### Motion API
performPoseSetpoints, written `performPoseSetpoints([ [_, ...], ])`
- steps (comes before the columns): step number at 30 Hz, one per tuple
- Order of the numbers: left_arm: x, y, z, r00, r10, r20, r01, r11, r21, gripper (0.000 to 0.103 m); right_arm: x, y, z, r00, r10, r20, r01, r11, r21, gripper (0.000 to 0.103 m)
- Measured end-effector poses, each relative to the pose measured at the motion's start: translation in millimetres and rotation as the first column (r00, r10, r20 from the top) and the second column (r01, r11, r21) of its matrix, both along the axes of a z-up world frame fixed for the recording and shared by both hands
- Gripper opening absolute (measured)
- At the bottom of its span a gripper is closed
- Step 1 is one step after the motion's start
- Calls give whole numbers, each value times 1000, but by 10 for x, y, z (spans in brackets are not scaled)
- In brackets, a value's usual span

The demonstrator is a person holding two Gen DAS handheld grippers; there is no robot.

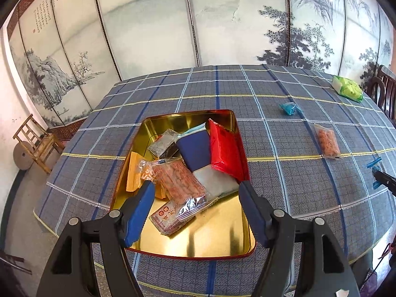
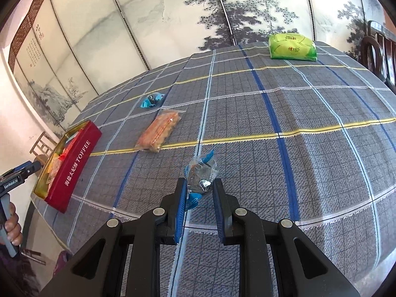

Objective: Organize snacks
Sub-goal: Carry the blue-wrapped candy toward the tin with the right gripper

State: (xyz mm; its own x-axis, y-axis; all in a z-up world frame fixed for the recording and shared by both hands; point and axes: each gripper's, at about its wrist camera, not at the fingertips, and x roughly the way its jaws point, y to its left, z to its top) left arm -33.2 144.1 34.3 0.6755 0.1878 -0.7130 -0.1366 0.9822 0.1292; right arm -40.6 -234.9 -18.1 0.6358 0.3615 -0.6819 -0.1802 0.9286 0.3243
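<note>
One blue-wrapped snack (image 2: 201, 177) between right gripper (image 2: 199, 191) fingers.

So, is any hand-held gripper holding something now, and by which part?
The right hand-held gripper pinches a small clear-and-blue wrapped snack at its near end. The left hand-held gripper is open over the tin, holding nothing.
</note>
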Motion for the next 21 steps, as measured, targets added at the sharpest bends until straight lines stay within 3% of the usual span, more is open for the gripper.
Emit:
performPoseSetpoints([
  [10, -127, 218, 7, 999, 47, 7, -47, 999, -1, 67, -31, 313, 101, 997, 76, 12, -76, 997, 10, 22],
  [21, -191, 430, -52, 995, 95, 7, -95, 995, -3, 68, -50, 951, 299, 974, 222, 34, -223, 974, 24, 22],
])
